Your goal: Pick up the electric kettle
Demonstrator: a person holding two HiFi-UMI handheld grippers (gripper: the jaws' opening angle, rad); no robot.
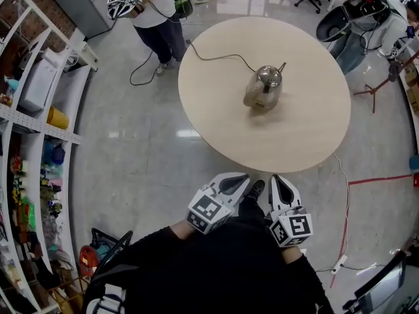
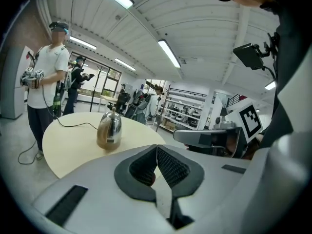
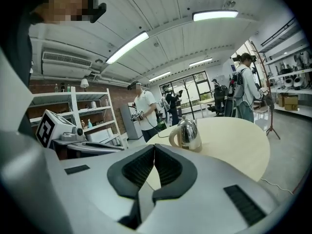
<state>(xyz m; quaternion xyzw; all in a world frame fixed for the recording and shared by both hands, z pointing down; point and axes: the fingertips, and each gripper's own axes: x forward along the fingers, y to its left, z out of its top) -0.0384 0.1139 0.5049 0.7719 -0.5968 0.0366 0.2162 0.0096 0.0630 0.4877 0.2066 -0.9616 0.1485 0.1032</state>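
Observation:
A shiny steel electric kettle point(image 1: 264, 87) stands upright on the round beige table point(image 1: 294, 129), a little beyond its middle, with its black cord point(image 1: 216, 59) trailing off the far edge. My left gripper point(image 1: 239, 182) and right gripper point(image 1: 281, 183) hang side by side just short of the table's near edge, both pointing toward the kettle and well apart from it. In the left gripper view the kettle point(image 2: 109, 129) sits ahead and to the left of the left gripper point(image 2: 156, 150), whose pads meet with nothing between them. In the right gripper view the kettle point(image 3: 186, 133) is ahead of the right gripper point(image 3: 154, 150), shut and empty.
A person point(image 1: 154, 12) with their own grippers stands at the table's far left side. White shelving point(image 1: 39, 110) full of items lines the left. Red tape point(image 1: 380, 178) and a white cable point(image 1: 344, 195) lie on the floor at the right.

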